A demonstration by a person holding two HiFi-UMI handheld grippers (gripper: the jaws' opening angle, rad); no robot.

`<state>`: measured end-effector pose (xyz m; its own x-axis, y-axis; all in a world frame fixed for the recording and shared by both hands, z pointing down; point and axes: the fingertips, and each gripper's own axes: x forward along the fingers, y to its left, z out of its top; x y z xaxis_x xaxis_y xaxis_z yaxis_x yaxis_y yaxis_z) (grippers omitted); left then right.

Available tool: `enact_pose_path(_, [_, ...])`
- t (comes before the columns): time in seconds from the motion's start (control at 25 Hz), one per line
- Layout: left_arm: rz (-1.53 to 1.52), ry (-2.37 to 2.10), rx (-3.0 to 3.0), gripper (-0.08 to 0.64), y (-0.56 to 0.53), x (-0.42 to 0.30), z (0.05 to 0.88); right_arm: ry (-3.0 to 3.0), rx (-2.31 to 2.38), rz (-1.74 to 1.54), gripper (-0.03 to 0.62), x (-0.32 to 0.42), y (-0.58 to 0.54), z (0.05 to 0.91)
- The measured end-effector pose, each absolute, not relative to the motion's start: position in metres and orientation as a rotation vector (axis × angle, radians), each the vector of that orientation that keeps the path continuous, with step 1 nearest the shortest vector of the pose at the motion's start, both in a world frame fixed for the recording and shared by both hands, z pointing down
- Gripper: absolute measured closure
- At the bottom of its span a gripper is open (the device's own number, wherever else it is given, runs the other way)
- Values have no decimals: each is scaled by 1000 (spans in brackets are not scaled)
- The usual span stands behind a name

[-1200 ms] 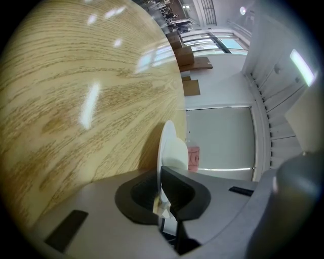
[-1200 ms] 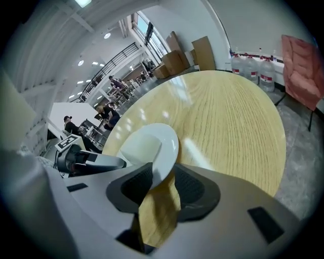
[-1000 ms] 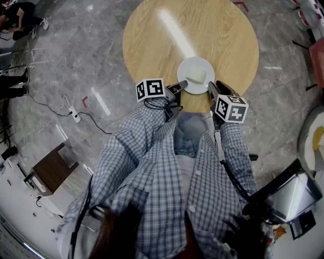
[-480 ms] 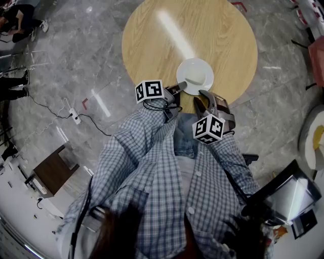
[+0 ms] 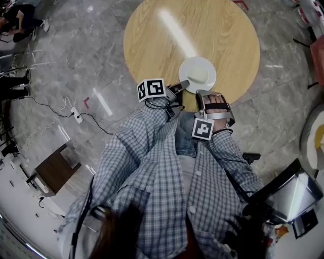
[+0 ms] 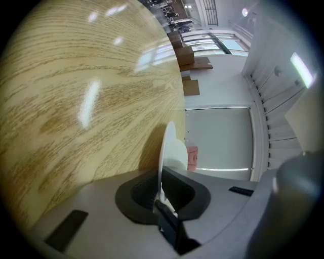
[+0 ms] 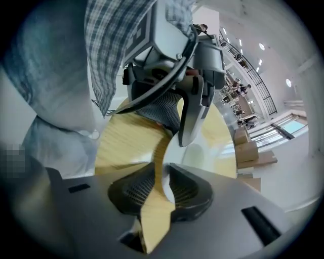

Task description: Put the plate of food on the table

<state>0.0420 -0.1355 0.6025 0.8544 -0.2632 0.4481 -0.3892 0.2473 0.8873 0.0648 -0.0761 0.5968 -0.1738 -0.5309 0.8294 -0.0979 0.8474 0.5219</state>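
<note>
A white plate (image 5: 197, 74) with a pale lump of food (image 5: 199, 76) rests on the near side of the round wooden table (image 5: 167, 45). My left gripper (image 5: 181, 86) is shut on the plate's near-left rim. In the left gripper view the plate (image 6: 169, 152) stands edge-on between the jaws of the left gripper (image 6: 162, 195). My right gripper (image 5: 200, 101) hangs at the table's near edge, just off the plate and turned leftward, open with nothing in it. The right gripper view shows the right gripper (image 7: 164, 174), the left gripper (image 7: 191, 119) ahead of it and the plate (image 7: 195, 156).
Grey marble floor surrounds the table. A power strip with cables (image 5: 76, 115) lies to the left and a small brown side table (image 5: 50, 169) at lower left. A metal cart (image 5: 293, 195) stands at lower right. People sit at the far upper left (image 5: 20, 15).
My right gripper has let go of the plate's right rim, drawn back toward the table's edge and turned leftward. The left gripper and the plate have barely moved.
</note>
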Motion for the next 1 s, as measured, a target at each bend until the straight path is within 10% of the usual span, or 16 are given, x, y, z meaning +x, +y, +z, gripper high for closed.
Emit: enact_pose_path(1.0, [66,-513,1379,459,-132,50,590,-1690,542,-374,549,69,-96,592])
